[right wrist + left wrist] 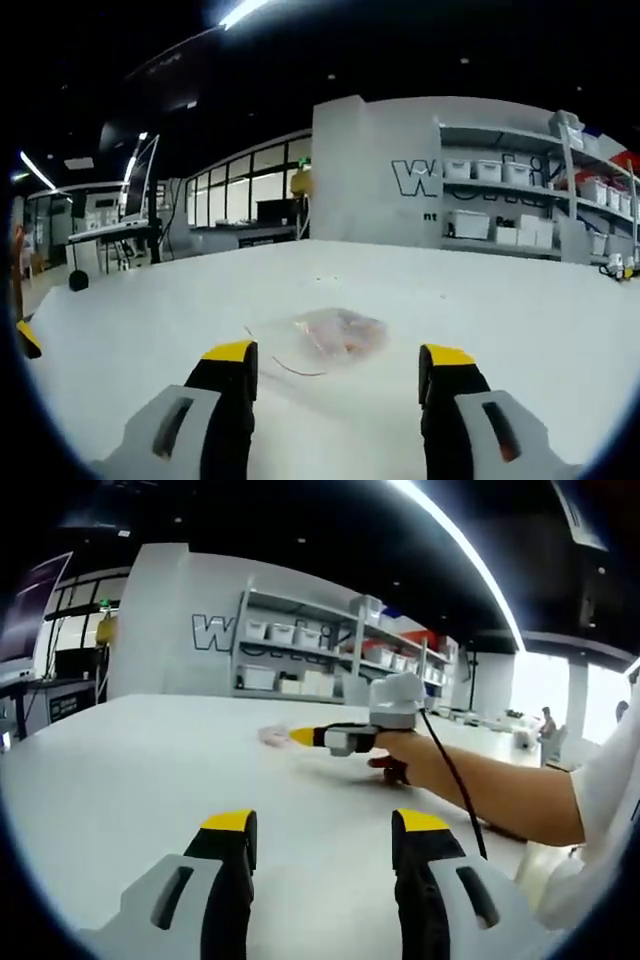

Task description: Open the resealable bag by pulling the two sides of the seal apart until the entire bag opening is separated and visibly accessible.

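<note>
1. Left gripper [322, 842]: yellow-tipped black jaws spread wide, released, nothing between them. It hovers over bare white worktop [150, 780].
2. Right gripper [338, 368]: same yellow-tipped jaws, also spread apart and gripping nothing, poised just short of the bag.
3. Clear plastic resealable bag [338, 332] with pinkish contents lies flat on the white worktop, well in from every edge, in the right gripper view just beyond and between that gripper's jaw tips. Neither jaw touches it. Can't tell whether the seal is parted; the bag looks flat.
4. In the left gripper view the right gripper comes in from the right, held by a person's hand [402, 760] with the bare forearm and a black cable trailing off it. Its yellow tips point at the bag, seen there as a small pale patch on the worktop.
5. Background: grey wall with dark lettering [425, 178], metal shelving with white storage bins [300, 635], and ceiling strip lights [470, 555].
6. A monitor on a stand [135, 185] sits off past the far left edge of the worktop.
</note>
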### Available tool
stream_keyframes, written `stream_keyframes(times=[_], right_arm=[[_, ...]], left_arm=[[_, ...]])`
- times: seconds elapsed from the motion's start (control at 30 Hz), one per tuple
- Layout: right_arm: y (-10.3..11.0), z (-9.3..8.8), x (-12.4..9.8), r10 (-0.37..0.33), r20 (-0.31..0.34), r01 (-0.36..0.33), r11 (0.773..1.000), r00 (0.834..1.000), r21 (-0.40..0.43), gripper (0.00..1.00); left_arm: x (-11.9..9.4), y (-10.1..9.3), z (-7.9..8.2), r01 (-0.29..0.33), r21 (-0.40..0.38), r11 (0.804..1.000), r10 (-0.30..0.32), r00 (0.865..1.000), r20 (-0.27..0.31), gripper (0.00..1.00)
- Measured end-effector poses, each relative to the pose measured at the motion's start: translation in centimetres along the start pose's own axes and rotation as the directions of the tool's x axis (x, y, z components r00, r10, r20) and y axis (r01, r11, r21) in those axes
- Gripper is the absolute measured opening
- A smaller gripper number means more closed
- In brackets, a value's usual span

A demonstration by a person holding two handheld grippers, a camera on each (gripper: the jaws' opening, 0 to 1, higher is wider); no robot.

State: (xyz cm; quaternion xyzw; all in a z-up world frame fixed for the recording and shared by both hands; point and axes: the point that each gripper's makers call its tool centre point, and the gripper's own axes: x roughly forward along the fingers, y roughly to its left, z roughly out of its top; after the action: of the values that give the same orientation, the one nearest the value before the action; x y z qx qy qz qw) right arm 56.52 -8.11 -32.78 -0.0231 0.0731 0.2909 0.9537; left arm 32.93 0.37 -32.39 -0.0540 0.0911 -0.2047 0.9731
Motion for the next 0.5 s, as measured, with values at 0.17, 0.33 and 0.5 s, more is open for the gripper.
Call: stream_keyframes(times=[0.17, 0.33, 0.5], right_arm=[[-0.3, 0.2, 0.0, -0.008, 0.010, 0.008, 1.000, 1.000, 0.007, 0.78], [0.0, 0.1, 0.0, 0.005, 0.008, -0.005, 1.000, 1.000, 0.007, 0.78], [0.5, 0.2, 0.0, 0.024, 0.009, -0.024, 1.000, 1.000, 0.006, 0.76]], left_arm=[[0.1, 0.4, 0.2, -0.015, -0.002, 1.000, 0.015, 1.000, -0.002, 0.55], [0.2, 1.6, 0.5, -0.080, 0.047, 0.996, 0.080, 0.997, -0.006, 0.71], [0.0, 3.0, 1.8, -0.142, 0.105, 0.984, 0.141, 0.990, 0.016, 0.88]])
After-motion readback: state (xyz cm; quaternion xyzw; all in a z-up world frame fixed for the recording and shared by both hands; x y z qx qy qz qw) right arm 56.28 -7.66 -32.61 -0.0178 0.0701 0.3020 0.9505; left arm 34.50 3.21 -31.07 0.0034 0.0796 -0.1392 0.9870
